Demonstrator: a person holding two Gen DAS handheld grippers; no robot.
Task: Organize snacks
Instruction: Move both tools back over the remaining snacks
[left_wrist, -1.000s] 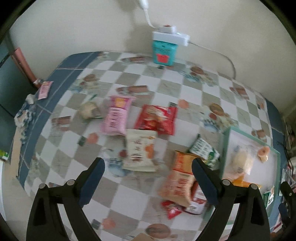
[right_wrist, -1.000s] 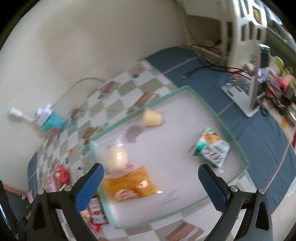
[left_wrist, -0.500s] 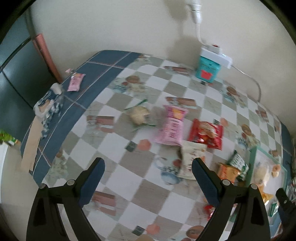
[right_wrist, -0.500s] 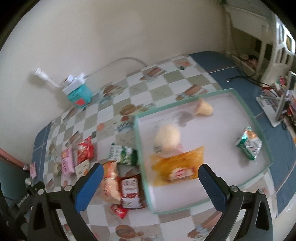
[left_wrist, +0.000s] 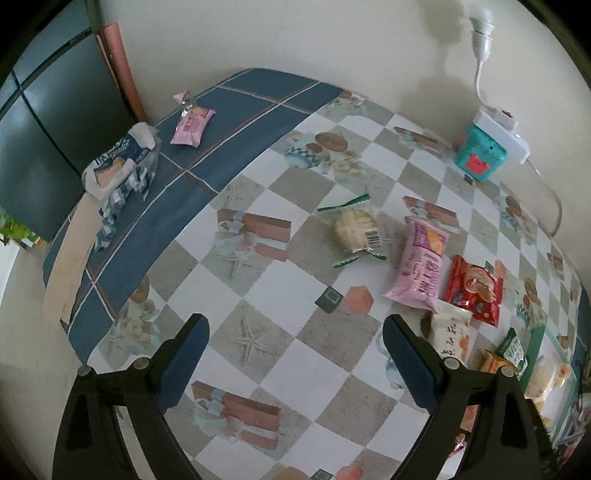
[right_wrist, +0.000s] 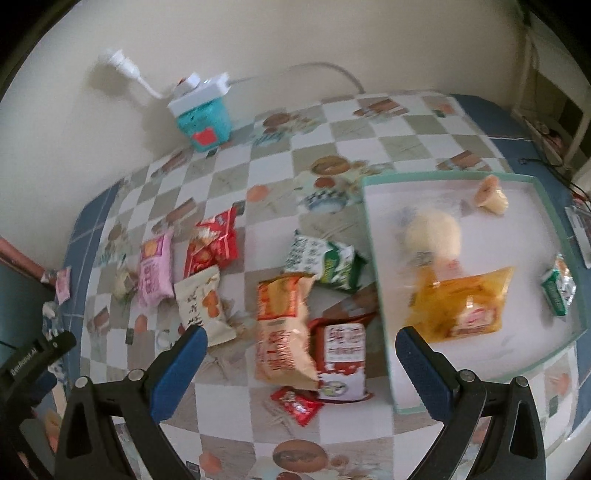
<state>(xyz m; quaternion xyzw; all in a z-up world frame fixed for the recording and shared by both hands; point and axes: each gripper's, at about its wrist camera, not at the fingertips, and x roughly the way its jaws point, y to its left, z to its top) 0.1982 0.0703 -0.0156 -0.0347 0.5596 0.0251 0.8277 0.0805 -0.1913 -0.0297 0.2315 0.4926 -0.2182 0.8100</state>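
Both tongs hang open and empty above a bench (right_wrist: 369, 122) covered in a checked cloth; the left tongs (left_wrist: 295, 354) face its left part and the right tongs (right_wrist: 301, 363) face the middle and right. Organizing the snacks looks partly done, judging by where things lie. A shallow green-rimmed tray (right_wrist: 376, 258) sits at the right of the bench and holds four snacks: a round pale bun (right_wrist: 434, 234), a yellow packet (right_wrist: 465, 302) just near of it, a small jelly cup (right_wrist: 491, 194) at the far side, and a small green packet (right_wrist: 557, 286) at the right wall. Eight snacks lie loose on the cloth left of the tray: a wrapped bun (left_wrist: 354, 227), a pink packet (left_wrist: 421, 269), a red packet (left_wrist: 474, 290), a white packet (right_wrist: 201, 301), a green and white packet (right_wrist: 325, 262), a tall orange packet (right_wrist: 284, 325), a red and white packet (right_wrist: 341, 363) beside it, and a small red sachet (right_wrist: 295, 400) nearest the camera. The orange, red and white, and green and white packets crowd against the tray's left wall. Two more items rest on the blue border at the far left: a small pink packet (left_wrist: 192, 125) and a crumpled blue and white bag (left_wrist: 118, 166). A teal box (right_wrist: 203, 122) with a power strip (right_wrist: 201, 88) on top stands by the far wall.
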